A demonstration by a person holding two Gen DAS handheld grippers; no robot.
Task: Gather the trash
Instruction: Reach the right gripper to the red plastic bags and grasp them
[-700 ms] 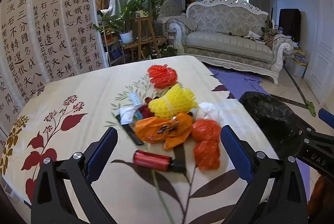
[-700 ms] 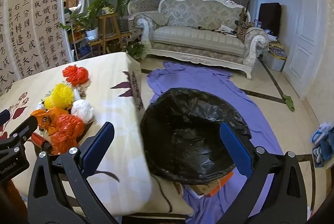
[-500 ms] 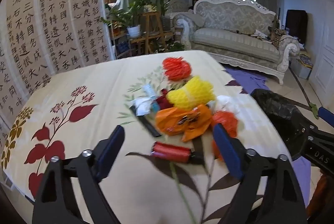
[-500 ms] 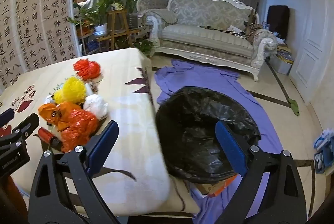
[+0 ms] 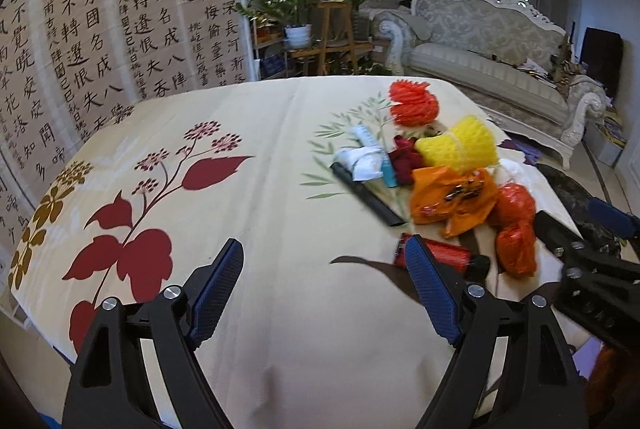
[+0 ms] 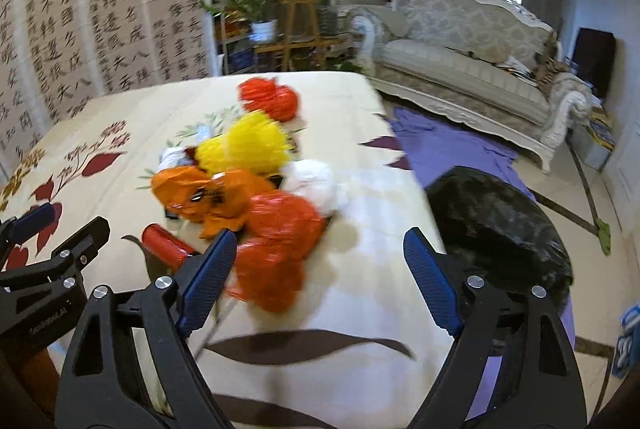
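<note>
Left gripper (image 5: 324, 293) hung over bare tablecloth (image 5: 248, 133), fingers spread wide, nothing between them. Trash pile sat to its right on the table: black stick (image 5: 366, 195), orange wrapper (image 5: 452, 201), yellow net (image 5: 460, 145), red bag (image 6: 280, 241). Right gripper (image 6: 316, 277) was also spread and empty, just beside the red bag. Black bin bag (image 6: 500, 221) stood on the floor at the table's right edge.

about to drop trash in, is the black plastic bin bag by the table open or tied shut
Open: in the right wrist view the black plastic bin bag beside the table gapes wide. What is inside cannot be told.
</note>
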